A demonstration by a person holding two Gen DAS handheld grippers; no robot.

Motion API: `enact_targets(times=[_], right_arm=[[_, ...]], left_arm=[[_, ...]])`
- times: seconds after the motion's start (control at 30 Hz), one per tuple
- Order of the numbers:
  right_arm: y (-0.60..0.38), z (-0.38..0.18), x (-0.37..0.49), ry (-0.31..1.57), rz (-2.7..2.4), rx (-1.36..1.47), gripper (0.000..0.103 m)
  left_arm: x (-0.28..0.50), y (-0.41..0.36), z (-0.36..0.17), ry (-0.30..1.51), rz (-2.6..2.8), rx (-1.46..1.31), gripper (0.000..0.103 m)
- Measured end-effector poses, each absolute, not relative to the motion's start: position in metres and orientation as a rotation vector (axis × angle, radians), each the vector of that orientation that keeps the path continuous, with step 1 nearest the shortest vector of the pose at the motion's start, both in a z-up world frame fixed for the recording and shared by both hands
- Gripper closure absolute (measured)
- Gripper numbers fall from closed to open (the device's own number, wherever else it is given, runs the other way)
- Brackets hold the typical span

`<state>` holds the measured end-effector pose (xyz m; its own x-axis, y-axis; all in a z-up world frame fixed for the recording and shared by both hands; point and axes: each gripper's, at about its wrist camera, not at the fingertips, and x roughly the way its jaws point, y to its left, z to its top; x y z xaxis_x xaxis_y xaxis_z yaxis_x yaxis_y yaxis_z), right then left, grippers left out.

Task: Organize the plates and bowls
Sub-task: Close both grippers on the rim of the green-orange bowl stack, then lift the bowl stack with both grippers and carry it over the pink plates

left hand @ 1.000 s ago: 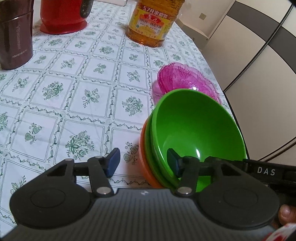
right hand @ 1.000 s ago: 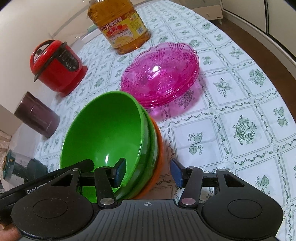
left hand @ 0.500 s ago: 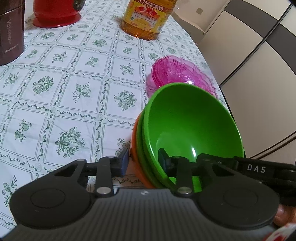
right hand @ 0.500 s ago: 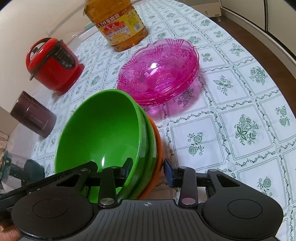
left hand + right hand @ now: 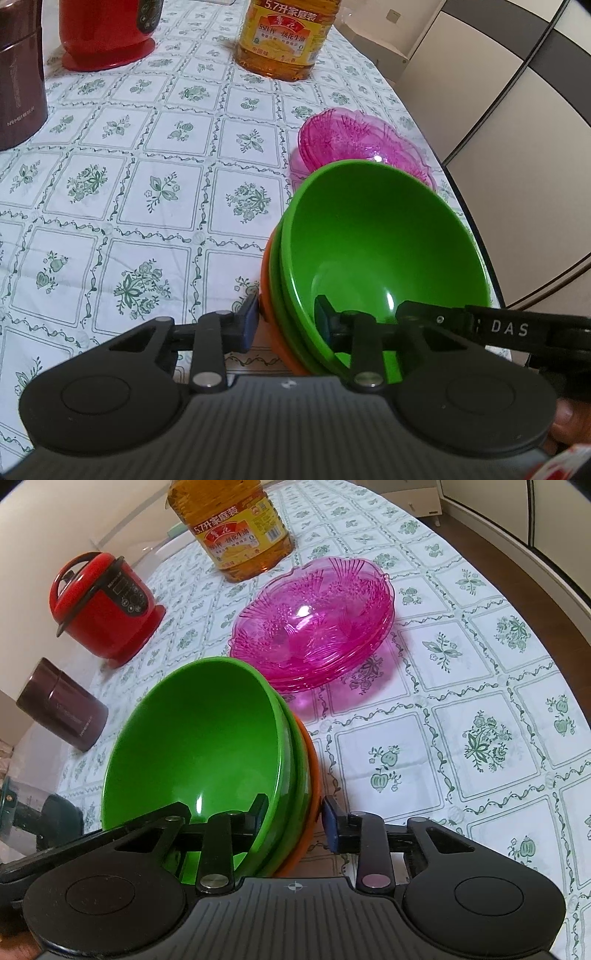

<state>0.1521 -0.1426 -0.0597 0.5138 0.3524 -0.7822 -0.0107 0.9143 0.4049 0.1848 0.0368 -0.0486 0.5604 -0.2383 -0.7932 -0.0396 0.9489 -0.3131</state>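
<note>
A stack of bowls stands near the table's right edge: two green bowls (image 5: 369, 240) nested in an orange bowl (image 5: 273, 332). My left gripper (image 5: 286, 319) is shut on the stack's near-left rim, one pad inside the top green bowl and one against the orange wall. From the opposite side, my right gripper (image 5: 295, 818) straddles the rim of the same green (image 5: 192, 731) and orange (image 5: 308, 753) stack. Its jaws are closing, with the inner pad in the bowl and the outer pad at the orange wall. Stacked pink glass plates (image 5: 354, 136) (image 5: 314, 620) lie just beyond.
A big oil bottle (image 5: 284, 37) (image 5: 236, 528), a red cooker (image 5: 103, 605) and a brown canister (image 5: 62, 709) stand at the far side of the patterned tablecloth (image 5: 147, 184). The table's dark edge (image 5: 476, 236) runs close to the bowls. A hand shows at the lower right corner (image 5: 565, 417).
Both grippers' jaws have narrowed from wide open onto the rim of the bowl stack. The stack now sits a little tilted between them.
</note>
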Motion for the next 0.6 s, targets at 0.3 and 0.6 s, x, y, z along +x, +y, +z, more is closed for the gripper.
enact_targets(times=[0.3, 0.6], right_arm=[[-0.143, -0.059, 0.148, 1.003, 0.212, 0.373, 0.075], [-0.148, -0.057, 0.133, 1.002, 0.211, 0.388, 0.075]], left_arm=[[0.18, 0.034, -0.045, 0.972, -0.129, -0.292, 0.074], [0.169, 0.029, -0.038, 0.969, -0.148, -0.272, 0.074]])
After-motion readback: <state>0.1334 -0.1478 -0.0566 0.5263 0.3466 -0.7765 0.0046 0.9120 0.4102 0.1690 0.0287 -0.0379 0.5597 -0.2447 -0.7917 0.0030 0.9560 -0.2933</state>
